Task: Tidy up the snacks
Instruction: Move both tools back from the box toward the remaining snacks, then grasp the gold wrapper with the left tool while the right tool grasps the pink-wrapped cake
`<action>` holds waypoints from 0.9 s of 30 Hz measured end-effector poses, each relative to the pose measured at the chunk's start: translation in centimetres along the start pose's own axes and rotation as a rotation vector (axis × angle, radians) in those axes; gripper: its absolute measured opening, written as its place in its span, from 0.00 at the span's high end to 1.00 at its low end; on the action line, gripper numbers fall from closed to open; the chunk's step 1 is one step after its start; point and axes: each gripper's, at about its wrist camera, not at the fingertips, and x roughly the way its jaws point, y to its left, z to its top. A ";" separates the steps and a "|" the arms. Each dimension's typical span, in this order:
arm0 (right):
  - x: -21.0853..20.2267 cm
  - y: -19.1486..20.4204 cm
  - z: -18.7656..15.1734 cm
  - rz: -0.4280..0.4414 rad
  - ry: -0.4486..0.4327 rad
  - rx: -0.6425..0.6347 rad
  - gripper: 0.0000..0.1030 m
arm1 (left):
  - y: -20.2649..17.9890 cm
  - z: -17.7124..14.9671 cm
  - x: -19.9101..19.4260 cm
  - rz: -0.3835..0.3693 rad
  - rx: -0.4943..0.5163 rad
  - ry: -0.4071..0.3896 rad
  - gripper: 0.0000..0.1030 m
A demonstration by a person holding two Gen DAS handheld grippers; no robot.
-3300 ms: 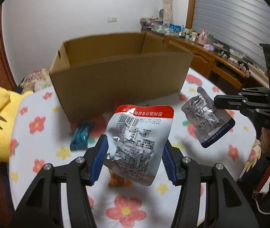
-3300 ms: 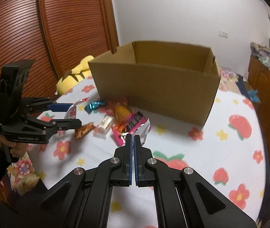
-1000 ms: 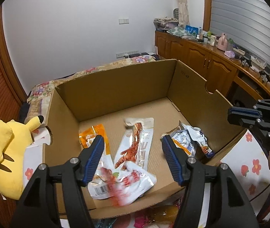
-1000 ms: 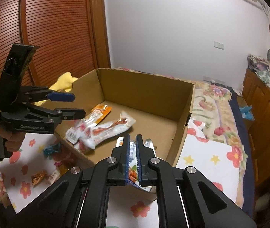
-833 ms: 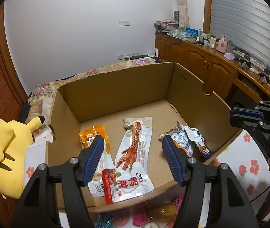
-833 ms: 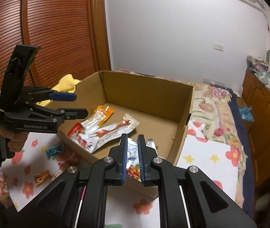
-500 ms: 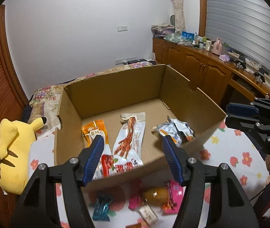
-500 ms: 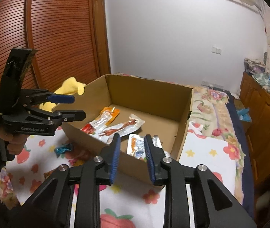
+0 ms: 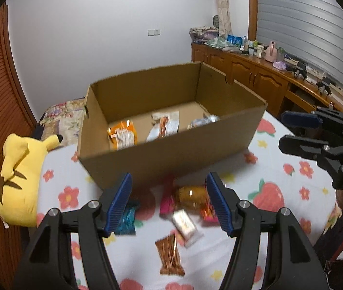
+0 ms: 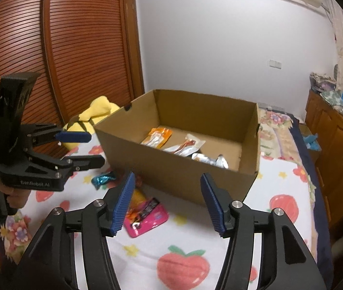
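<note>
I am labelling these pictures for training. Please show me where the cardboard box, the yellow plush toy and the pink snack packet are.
cardboard box [image 9: 171, 154]: left wrist view, on its near outer wall.
yellow plush toy [image 9: 20, 176]: left wrist view, middle of its body.
pink snack packet [image 10: 150, 216]: right wrist view, middle of the wrapper.

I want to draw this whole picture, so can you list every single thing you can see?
cardboard box: 1, brown, open, on the flowery cloth.
snack packets in the box: 3; orange packet, white-and-red packet, silvery packet, on the box floor.
loose snacks in front of the box: teal wrapper, pink packet, orange pouch, small pale bar, brown wrapper.
Pikachu plush: 1, yellow, left of the box.
flowery cloth: 1, white with red flowers and strawberries.
wooden cabinets: brown, far right, cluttered on top.
left gripper: black, blue pads, jaws open, empty.
right gripper: black, blue pads, jaws open, empty.
</note>
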 end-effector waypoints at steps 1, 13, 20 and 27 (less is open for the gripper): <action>0.0 0.3 -0.2 0.000 0.003 0.001 0.42 | 0.0 -0.5 0.0 -0.001 -0.002 0.005 0.38; 0.6 2.8 -2.1 0.004 0.049 -0.037 0.42 | 0.9 -5.6 1.7 0.011 -0.039 0.072 0.38; 2.0 3.6 -2.6 0.029 0.071 -0.043 0.41 | 1.3 -8.4 3.3 0.019 -0.072 0.115 0.39; 4.0 4.1 -3.2 0.057 0.103 -0.053 0.41 | 1.6 -10.3 4.6 0.006 -0.117 0.147 0.39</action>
